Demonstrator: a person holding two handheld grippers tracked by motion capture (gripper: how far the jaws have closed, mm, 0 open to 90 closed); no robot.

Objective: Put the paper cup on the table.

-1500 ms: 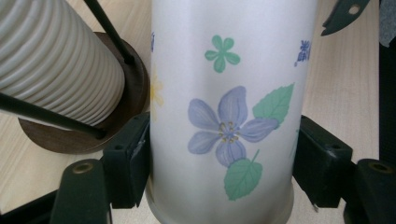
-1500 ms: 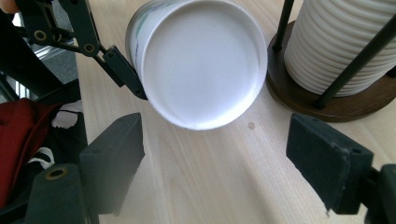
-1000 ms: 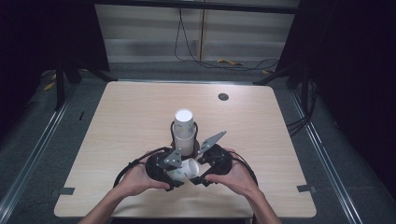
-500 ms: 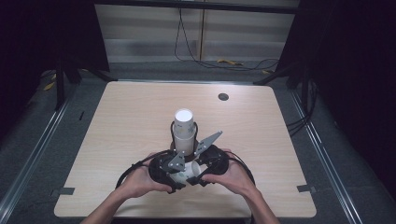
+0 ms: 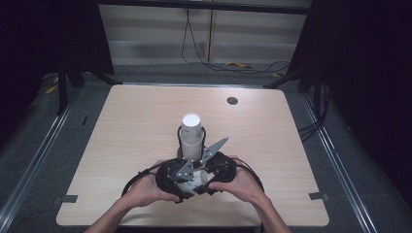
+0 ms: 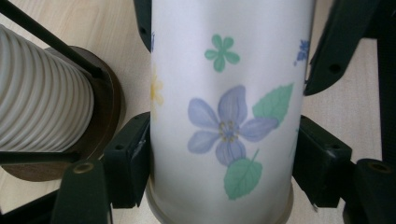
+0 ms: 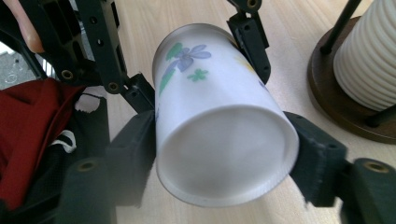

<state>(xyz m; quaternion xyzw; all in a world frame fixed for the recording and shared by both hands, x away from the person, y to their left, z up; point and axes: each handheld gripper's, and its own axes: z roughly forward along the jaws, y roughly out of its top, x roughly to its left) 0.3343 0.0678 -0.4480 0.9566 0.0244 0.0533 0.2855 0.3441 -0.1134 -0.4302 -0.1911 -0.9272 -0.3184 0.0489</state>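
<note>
A white paper cup (image 6: 224,107) printed with blue flowers and green leaves lies on its side between both grippers, low over the table near its front edge (image 5: 194,183). My left gripper (image 6: 226,163) is shut on the cup's wall, a pad on each side. My right gripper (image 7: 226,158) has just been closing its jaws, and its pads now press on the cup (image 7: 219,126) at its round end. In the high view the left gripper (image 5: 180,175) and the right gripper (image 5: 210,174) meet tip to tip, each in a hand.
A tall stack of ribbed white cups (image 5: 191,136) stands on a round brown base (image 7: 341,102) with thin black rods, just beyond the grippers. A small dark disc (image 5: 232,100) lies at the far right of the wooden table (image 5: 121,126).
The right gripper's jaws have closed onto the cup's end. Both hands sit slightly closer together and hide more of the cup. The left gripper's hold is the same.
</note>
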